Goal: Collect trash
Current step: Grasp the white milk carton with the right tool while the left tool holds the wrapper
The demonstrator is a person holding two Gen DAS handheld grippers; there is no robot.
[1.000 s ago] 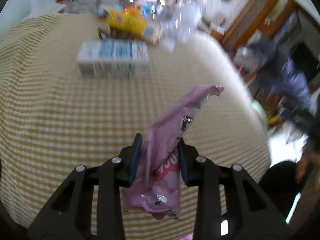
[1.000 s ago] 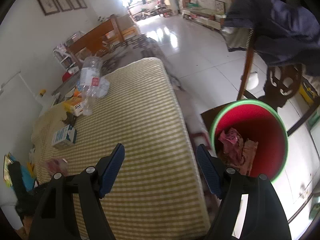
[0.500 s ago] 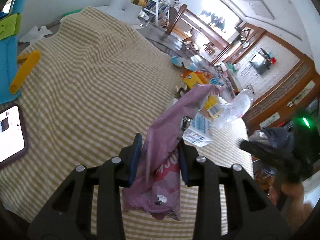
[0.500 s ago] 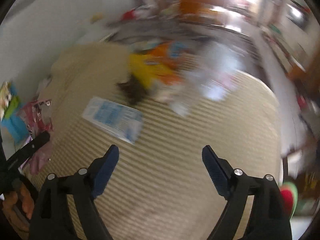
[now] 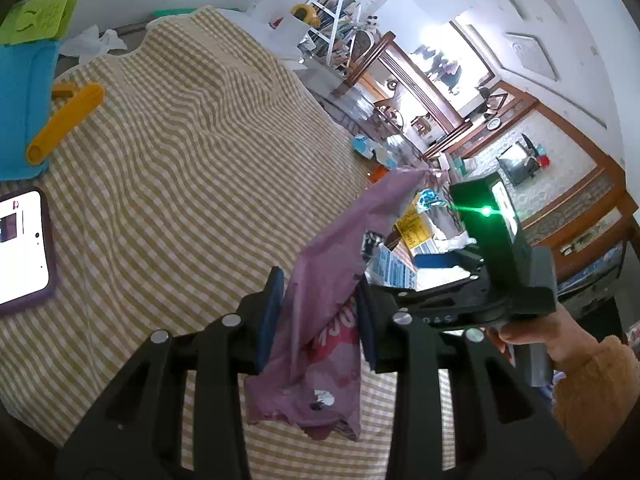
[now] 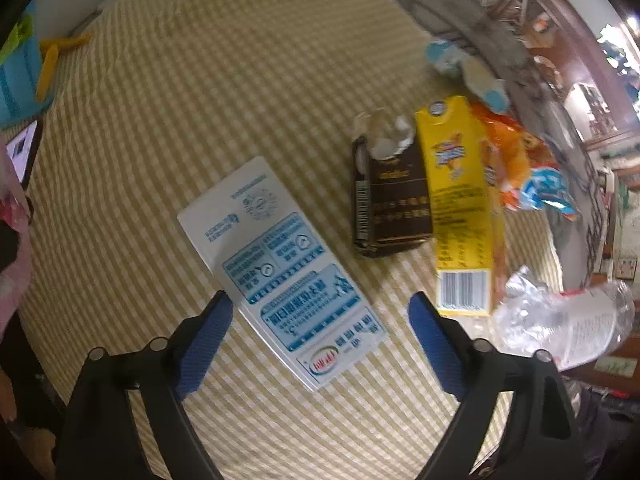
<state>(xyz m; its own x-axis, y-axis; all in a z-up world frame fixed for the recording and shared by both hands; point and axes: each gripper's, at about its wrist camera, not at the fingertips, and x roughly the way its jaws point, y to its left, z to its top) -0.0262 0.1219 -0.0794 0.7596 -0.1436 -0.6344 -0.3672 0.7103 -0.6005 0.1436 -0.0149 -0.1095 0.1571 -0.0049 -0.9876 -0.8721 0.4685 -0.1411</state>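
Note:
My left gripper (image 5: 320, 312) is shut on a crumpled pink snack wrapper (image 5: 332, 280) and holds it above the checked tablecloth (image 5: 168, 152). My right gripper (image 6: 320, 332) is open and empty, just above a white and blue milk carton (image 6: 280, 264) lying flat between its fingers. Beyond it lie a brown carton (image 6: 388, 204), a yellow carton (image 6: 460, 208), orange and blue wrappers (image 6: 520, 168) and a crushed clear plastic bottle (image 6: 568, 324). The right gripper's body (image 5: 492, 264) shows in the left wrist view, over the trash pile.
A phone in a purple case (image 5: 24, 248) lies at the table's left edge. A yellow stick (image 5: 64, 120) rests on a blue item (image 5: 20, 92). White tissue (image 5: 92, 40) lies at the far edge. Wooden furniture (image 5: 560, 216) stands beyond the table.
My right gripper has swung from the red bin over to the table and come down over the milk carton. My left gripper has kept hold of the wrapper and turned left.

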